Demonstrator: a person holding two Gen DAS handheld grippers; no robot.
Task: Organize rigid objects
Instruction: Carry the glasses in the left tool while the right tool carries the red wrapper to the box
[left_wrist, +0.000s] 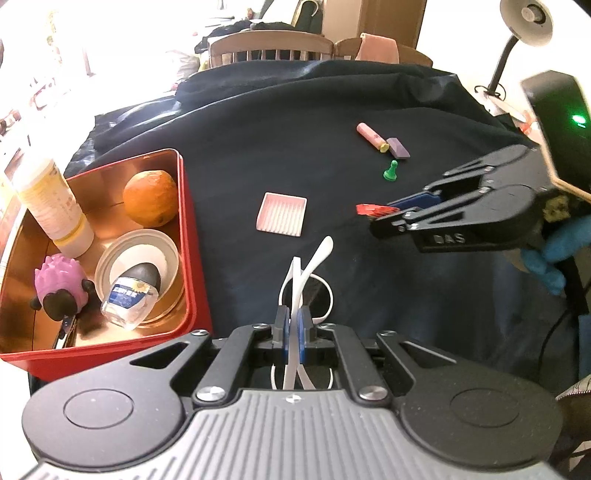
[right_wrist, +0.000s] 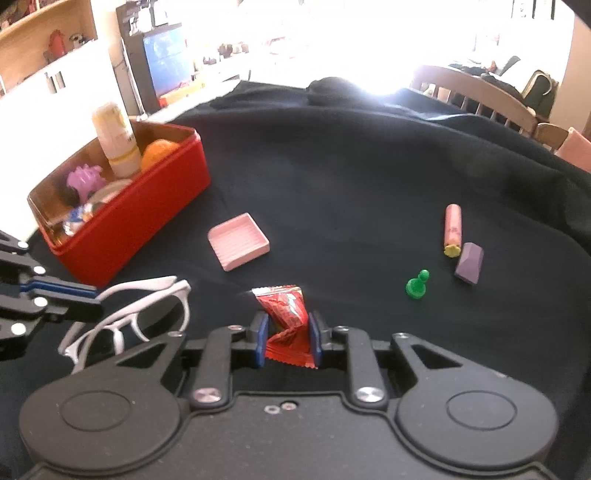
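While your left tool (left_wrist: 294, 325) pinches the white plastic glasses (left_wrist: 306, 280) and your right tool (right_wrist: 287, 338) clamps the red foil sachet (right_wrist: 286, 314), you are mid-carry. Next, I judge, bring both over the red metal tin (left_wrist: 186, 236) and release.

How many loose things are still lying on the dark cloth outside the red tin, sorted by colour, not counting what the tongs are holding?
Pink: 2, the ridged tray and the tube
Purple: 1, the block
Green: 1, the pawn
Total: 4

Left out: the white glasses in the left tongs and the red packet in the right tongs.
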